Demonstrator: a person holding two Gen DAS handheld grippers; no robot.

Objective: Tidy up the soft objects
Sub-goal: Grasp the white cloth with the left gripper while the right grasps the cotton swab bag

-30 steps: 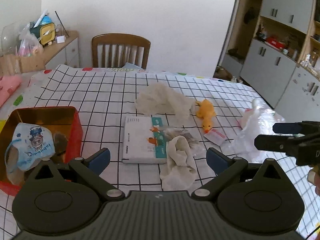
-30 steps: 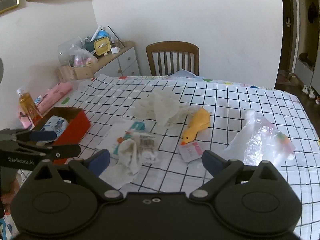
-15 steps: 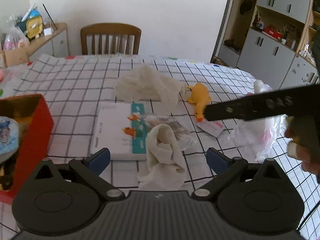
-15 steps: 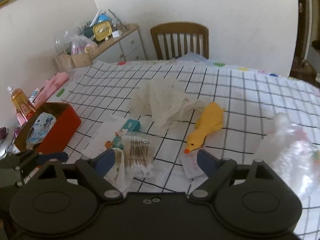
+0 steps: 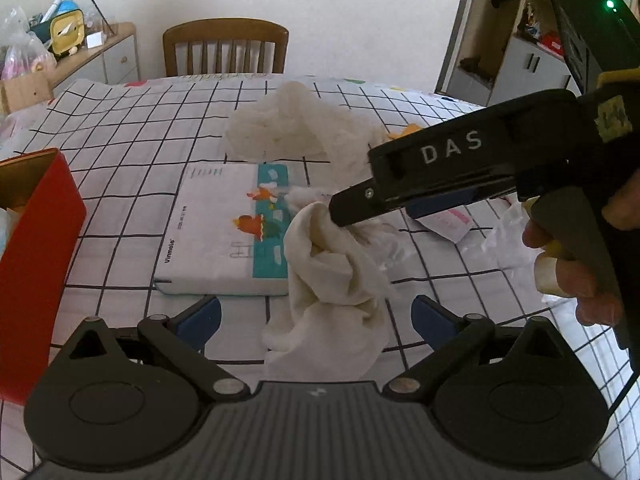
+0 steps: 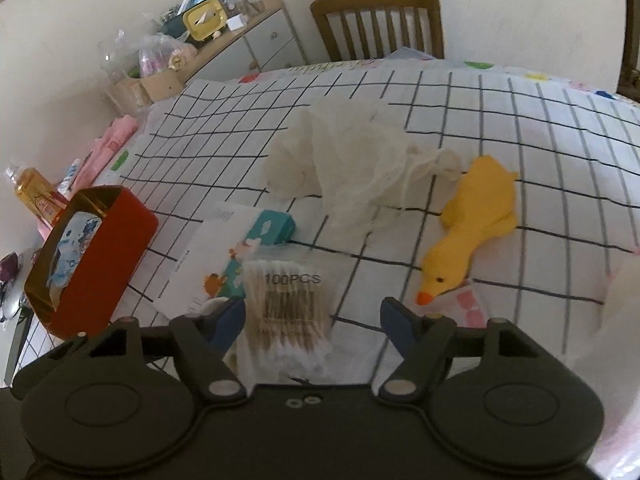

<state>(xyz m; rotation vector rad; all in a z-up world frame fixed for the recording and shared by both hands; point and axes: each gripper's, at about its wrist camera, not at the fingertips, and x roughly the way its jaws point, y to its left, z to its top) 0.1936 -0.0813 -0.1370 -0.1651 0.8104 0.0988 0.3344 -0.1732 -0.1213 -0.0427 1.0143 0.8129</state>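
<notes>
Soft, even daylight fills both views, with only faint shadows. Fisheye distortion bends the edges. The right-wrist view's right edge blurs.

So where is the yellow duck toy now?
In the right wrist view, the yellow duck toy lies on the checked tablecloth, right of the white gauze cloth.

Yellow duck (image 6: 476, 216); red box (image 6: 96, 256); cream cloth (image 5: 332, 276); black-grid white tablecloth (image 5: 132, 148)

Home dining room — chair (image 5: 225, 48), cupboards (image 5: 532, 60)
</notes>
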